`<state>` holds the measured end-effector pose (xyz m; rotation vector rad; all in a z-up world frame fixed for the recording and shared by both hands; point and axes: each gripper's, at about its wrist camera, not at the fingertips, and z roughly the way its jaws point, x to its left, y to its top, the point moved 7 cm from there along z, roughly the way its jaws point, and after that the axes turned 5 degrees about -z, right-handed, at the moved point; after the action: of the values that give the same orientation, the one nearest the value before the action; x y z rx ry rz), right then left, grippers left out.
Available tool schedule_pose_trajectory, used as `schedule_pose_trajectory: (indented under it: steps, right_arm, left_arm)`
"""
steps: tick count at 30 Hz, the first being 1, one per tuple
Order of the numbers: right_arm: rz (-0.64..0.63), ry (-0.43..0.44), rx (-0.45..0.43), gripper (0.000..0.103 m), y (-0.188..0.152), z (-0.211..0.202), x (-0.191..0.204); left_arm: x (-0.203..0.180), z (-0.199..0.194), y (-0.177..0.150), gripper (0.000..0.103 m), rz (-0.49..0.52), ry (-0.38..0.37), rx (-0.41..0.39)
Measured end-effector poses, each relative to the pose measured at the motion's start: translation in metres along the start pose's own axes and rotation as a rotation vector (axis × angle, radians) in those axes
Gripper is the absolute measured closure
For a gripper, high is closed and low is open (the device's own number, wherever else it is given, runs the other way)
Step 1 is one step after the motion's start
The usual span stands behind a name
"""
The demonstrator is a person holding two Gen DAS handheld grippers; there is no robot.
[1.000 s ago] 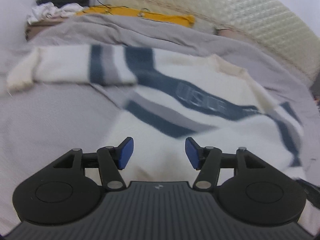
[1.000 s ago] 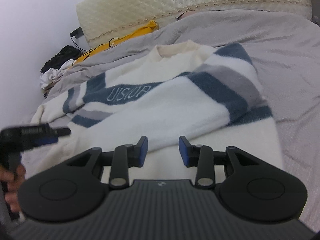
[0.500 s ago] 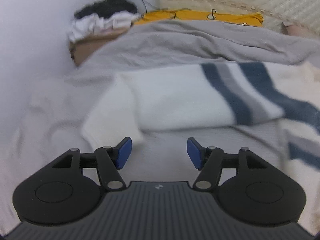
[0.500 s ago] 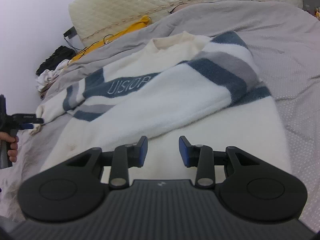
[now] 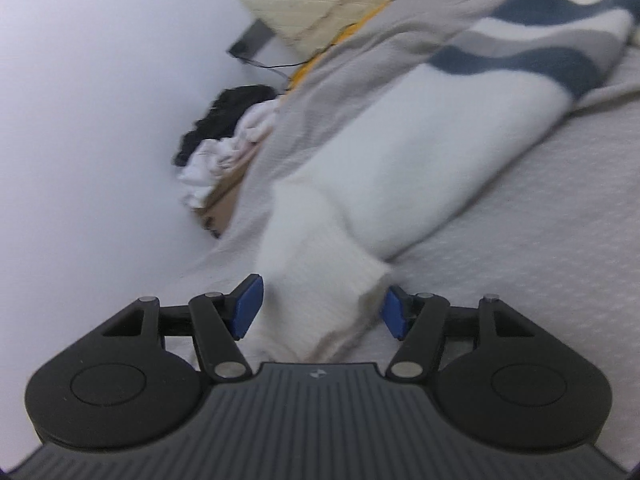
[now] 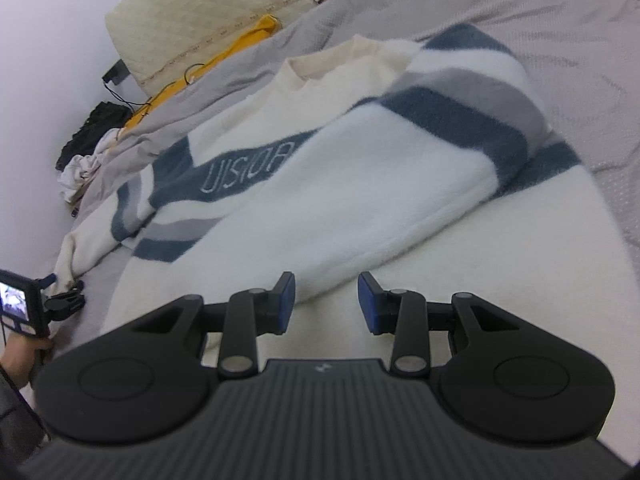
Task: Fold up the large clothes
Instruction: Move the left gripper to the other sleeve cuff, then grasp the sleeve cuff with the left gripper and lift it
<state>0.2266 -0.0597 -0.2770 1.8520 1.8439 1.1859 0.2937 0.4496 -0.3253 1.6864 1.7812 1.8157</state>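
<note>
A cream fleece sweater (image 6: 360,184) banded in navy and grey lies spread across a grey bedspread (image 6: 560,40), its right sleeve folded over the chest; the right wrist view takes in the whole garment, its ribbed collar toward the quilted headboard (image 6: 208,4) and thin outline lettering on the navy chest band. The left wrist view, tilted and blurred, shows only what that wider view reduces to a speck: the left sleeve's ribbed cuff (image 5: 320,280), lying on the bedspread between the blue pads of the left gripper (image 5: 322,308), whose jaws have just been opening and stand spread on either side of the cuff without visibly pressing it. The right gripper (image 6: 326,302) hangs over the plush body of the sweater near its hem, its jaws parted with only fabric beneath and nothing pinched. At the left edge of the right wrist view a hand (image 6: 24,354) grips the other tool's handle beside that cuff. Beyond the sweater lie a mustard-yellow cloth (image 6: 240,46), a dark cable and a heap of black and white laundry (image 5: 224,136) against a pale wall
</note>
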Motion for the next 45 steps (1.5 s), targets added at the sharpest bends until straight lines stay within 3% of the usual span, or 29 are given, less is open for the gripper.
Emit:
schedule_pose_trajectory:
  steps: [2,5,8,13,17,22,26,31,35,39,45]
  right_arm:
    - [0.006,-0.008,-0.002,0.066,0.001,0.004,-0.001]
    - [-0.013,-0.015,-0.009,0.065,0.005,0.007,0.001]
    - [-0.011,-0.013,-0.007,0.064,0.007,0.01,0.002]
    - [0.02,0.001,-0.003,0.064,0.01,0.008,-0.002]
    - [0.025,0.017,-0.028,0.064,0.014,-0.003,-0.002]
    - [0.034,0.039,-0.072,0.064,0.022,-0.022,-0.004]
    - [0.019,0.042,-0.115,0.064,0.027,-0.038,-0.009]
    - [0.07,0.077,-0.157,0.064,0.027,-0.064,-0.023]
    - [0.033,0.061,-0.193,0.064,0.03,-0.082,-0.033]
    - [0.097,0.079,-0.205,0.064,0.032,-0.094,-0.052]
    - [0.126,0.049,-0.27,0.064,0.043,-0.111,-0.08]
  left_arm:
    - [0.008,0.004,-0.002,0.038,0.007,0.047,-0.005]
    - [0.022,0.009,-0.004,0.063,-0.011,0.049,-0.001]
    - [0.035,0.007,-0.002,0.086,-0.053,-0.011,0.011]
    - [0.073,-0.019,0.024,0.09,-0.276,-0.161,0.004]
    - [0.106,-0.054,0.066,0.091,-0.401,-0.247,-0.045]
    - [0.128,-0.115,0.137,0.092,-0.509,-0.371,-0.11]
    - [0.125,-0.181,0.2,0.093,-0.567,-0.509,-0.158]
    - [0.096,-0.274,0.271,0.093,-0.612,-0.676,-0.225]
    - [0.048,-0.334,0.313,0.093,-0.614,-0.779,-0.241]
    - [-0.02,-0.38,0.333,0.093,-0.56,-0.853,-0.238]
    - [-0.138,-0.414,0.34,0.093,-0.501,-0.966,-0.163]
